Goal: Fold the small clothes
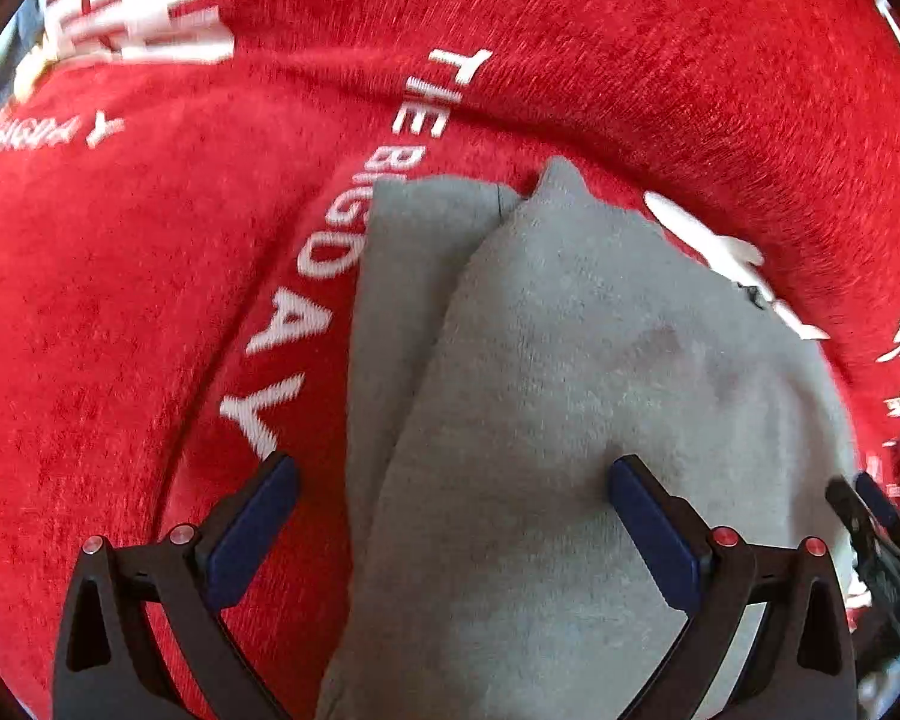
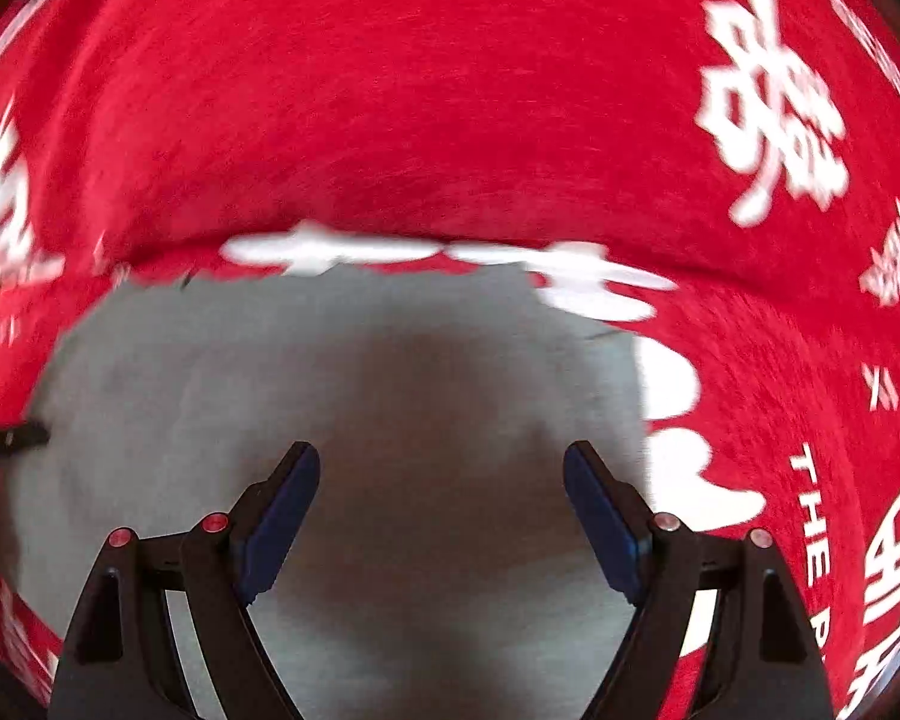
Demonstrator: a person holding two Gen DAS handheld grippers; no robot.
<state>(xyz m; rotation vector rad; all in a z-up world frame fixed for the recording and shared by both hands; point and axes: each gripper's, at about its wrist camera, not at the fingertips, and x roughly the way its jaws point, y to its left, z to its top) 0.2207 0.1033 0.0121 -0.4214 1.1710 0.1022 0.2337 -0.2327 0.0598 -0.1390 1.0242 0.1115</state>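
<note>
Everywhere across both views spreads a red cloth [image 1: 120, 330] with white lettering, filling the frames from edge to edge; in the left wrist view the words "THE BIG DAY" [image 1: 324, 252] run down the middle left, and in the right wrist view large white characters [image 2: 774, 102] sit at the upper right. A soft ridge in the red fabric crosses the middle of the right wrist view.

Next in size is the grey garment [image 1: 570, 420], lying on the red cloth. In the left wrist view it fills the centre and lower right, with one layer folded over another so that a narrower strip shows along its left side and a pointed corner reaches toward the upper centre. In the right wrist view the same grey garment [image 2: 330, 372] covers the lower centre and left, its far edge just below the ridge.

The left gripper [image 1: 450, 492] stands wide open at the bottom of its frame, one blue pad [image 1: 252, 534] over the red cloth and the other over the grey fabric, gripping nothing. The right gripper [image 2: 441, 480] is likewise spread wide above the grey garment, with nothing pinched between its pads. At the lower right edge of the left wrist view, part of the right gripper [image 1: 876, 534] shows, blurred.
</note>
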